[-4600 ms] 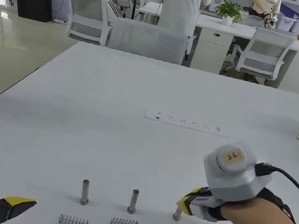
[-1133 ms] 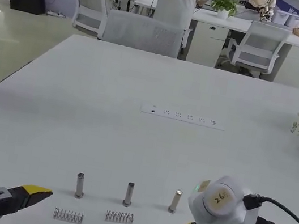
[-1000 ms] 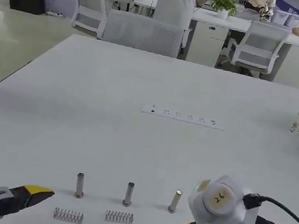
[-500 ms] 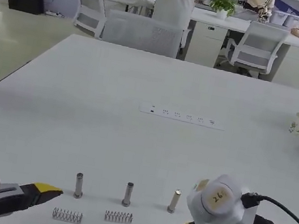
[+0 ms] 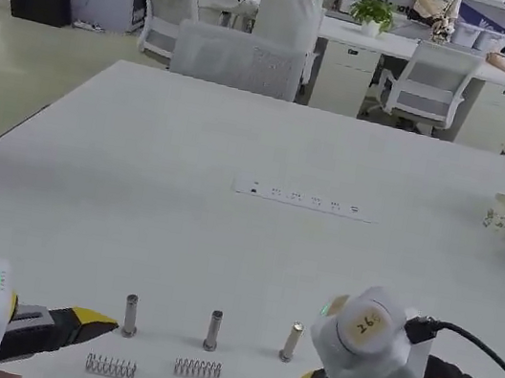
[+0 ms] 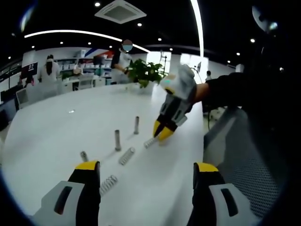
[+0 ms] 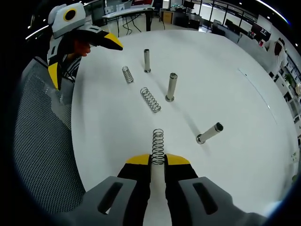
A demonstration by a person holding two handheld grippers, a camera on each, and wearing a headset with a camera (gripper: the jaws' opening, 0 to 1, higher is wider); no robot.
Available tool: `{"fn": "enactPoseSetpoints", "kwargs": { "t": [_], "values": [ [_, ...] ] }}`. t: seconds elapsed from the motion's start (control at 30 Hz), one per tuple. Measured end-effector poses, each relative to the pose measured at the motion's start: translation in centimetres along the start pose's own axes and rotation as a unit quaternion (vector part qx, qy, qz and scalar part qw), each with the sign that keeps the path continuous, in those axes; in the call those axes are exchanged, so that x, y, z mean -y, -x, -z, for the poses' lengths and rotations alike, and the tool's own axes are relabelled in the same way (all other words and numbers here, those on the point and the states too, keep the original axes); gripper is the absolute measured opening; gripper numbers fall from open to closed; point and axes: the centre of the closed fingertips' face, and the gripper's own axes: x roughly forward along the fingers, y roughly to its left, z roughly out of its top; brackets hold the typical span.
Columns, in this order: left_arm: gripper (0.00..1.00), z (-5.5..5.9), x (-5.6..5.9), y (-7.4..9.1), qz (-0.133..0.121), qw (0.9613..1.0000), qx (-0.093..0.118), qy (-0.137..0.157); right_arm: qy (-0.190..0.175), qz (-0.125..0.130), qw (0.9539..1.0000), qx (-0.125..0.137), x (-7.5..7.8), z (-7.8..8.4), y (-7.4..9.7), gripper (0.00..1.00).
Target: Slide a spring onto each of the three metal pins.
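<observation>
An open office (white desks (image 5: 407, 48), swivel chairs (image 5: 432, 83), potted plant (image 5: 372, 13)).

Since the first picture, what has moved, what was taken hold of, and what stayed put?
The right gripper moved from the right pin to the right spring and has closed on its near end. The left gripper, open, moved in towards the left pin. All three pins stand bare; the other two springs lie as before.
</observation>
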Motion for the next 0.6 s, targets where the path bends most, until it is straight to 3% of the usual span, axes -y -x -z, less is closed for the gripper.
{"fn": "enactPoseSetpoints", "kwargs": {
  "t": [0.33, 0.6],
  "values": [
    [0.71, -0.3, -0.5, -1.1, 0.021, 0.9996, -0.006, -0.016, 0.013, -0.005, 0.9999, 0.005, -0.5, -0.8, 0.7, 0.07],
    [0.67, -0.6, -0.2, -2.2, 0.039, 0.9987, -0.013, -0.029, 0.031, -0.014, 0.9992, 0.02, -1.3, -2.4, 1.8, 0.07]
  ]
}}
